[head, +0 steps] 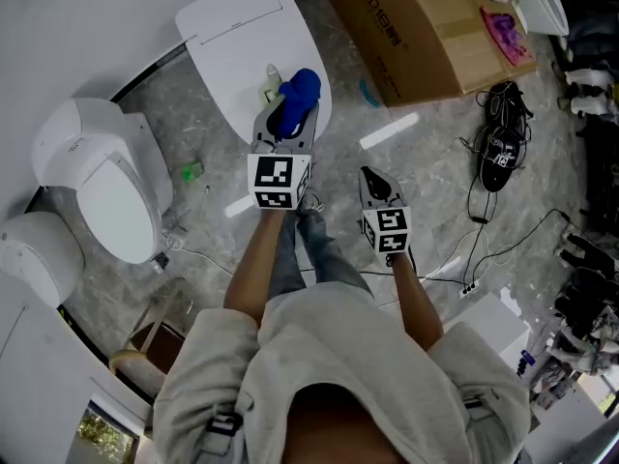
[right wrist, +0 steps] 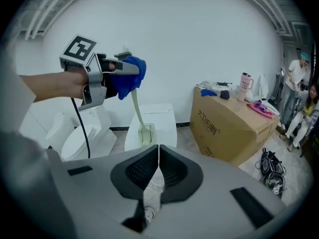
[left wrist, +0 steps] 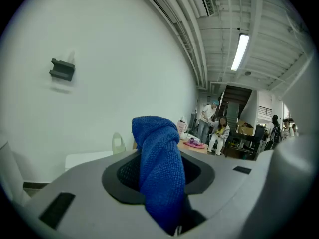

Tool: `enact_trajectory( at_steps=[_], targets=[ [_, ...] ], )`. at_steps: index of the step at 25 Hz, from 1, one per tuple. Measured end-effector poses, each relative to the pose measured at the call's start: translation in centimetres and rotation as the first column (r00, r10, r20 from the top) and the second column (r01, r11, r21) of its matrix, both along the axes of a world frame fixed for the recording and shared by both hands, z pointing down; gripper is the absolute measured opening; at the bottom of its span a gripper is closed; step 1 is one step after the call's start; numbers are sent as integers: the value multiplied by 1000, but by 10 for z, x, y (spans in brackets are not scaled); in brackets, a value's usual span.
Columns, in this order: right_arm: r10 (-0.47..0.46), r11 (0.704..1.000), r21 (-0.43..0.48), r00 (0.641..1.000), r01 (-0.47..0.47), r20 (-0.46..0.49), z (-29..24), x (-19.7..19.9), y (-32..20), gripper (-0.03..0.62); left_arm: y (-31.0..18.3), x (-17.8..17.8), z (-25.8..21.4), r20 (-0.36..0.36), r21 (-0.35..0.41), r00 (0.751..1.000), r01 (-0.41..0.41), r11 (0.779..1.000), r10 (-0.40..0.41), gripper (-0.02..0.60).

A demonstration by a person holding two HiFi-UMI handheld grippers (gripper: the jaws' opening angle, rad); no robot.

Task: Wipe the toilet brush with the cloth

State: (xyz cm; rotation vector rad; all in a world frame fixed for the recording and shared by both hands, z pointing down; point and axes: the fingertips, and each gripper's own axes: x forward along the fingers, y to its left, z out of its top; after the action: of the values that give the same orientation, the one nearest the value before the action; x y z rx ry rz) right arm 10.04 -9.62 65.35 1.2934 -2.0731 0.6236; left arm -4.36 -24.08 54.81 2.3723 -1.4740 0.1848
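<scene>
The left gripper [right wrist: 117,68] had its fingers pinching a blue cloth [right wrist: 130,76], bunched over the top of the toilet brush's [right wrist: 135,108] pale handle. The brush leaned in its holder [right wrist: 145,134] on a white toilet's closed lid [right wrist: 164,116], toward the lid's front edge. The right gripper [right wrist: 158,151] hung apart from them over the grey floor [head: 435,162], fingers pressed together on nothing.

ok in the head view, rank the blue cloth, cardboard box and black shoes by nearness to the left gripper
1. blue cloth, held in the left gripper
2. cardboard box, upper right
3. black shoes, far right
</scene>
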Motion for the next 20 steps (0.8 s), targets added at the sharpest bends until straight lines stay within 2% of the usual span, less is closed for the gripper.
enact_trajectory(
  at_steps=[4, 11, 20],
  targets=[
    [-2, 1000, -3, 1000, 2, 2, 1, 1, 1, 32, -7, -13, -7, 2, 8, 999, 32, 999, -32, 163],
    [-11, 1000, -7, 1000, 11, 6, 3, -3, 0, 32, 2, -20, 31, -2, -95, 998, 57, 994, -58, 163],
    [-12, 1000, -26, 1000, 12, -2, 10, 1, 2, 32, 15, -15, 86, 17, -181, 1000, 29, 983, -26, 163]
  ],
)
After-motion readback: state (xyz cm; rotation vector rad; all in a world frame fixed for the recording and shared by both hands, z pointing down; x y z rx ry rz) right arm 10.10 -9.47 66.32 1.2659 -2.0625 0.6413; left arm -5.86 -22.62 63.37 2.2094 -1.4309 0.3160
